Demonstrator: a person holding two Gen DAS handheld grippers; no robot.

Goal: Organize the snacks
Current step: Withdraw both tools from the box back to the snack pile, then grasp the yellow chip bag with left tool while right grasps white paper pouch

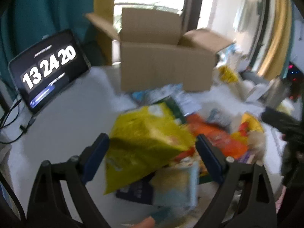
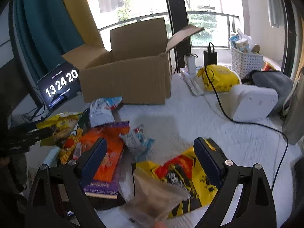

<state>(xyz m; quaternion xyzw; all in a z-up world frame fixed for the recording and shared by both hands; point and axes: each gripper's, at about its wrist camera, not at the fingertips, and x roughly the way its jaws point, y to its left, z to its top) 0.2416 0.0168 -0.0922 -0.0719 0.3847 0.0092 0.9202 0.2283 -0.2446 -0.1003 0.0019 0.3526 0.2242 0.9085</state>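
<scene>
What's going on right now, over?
Both tools open, left tool over yellow-green bag, right tool over yellow packet. Cardboard box open, waiting. Black cable nearby.

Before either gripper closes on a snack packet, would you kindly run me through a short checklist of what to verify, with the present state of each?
1. Cardboard box open to receive snacks: ok, flaps up.
2. Left gripper jaws apart: ok, spread either side of the yellow-green bag, which lies between them.
3. Right gripper jaws apart: ok, over the yellow and red packet.
4. Pads clear of the packets: cannot tell, both views are blurred there.
5. Black cable clear of the right gripper: ok, it runs off to the side.
6. Box interior has room: cannot tell, the inside is hidden.
</scene>
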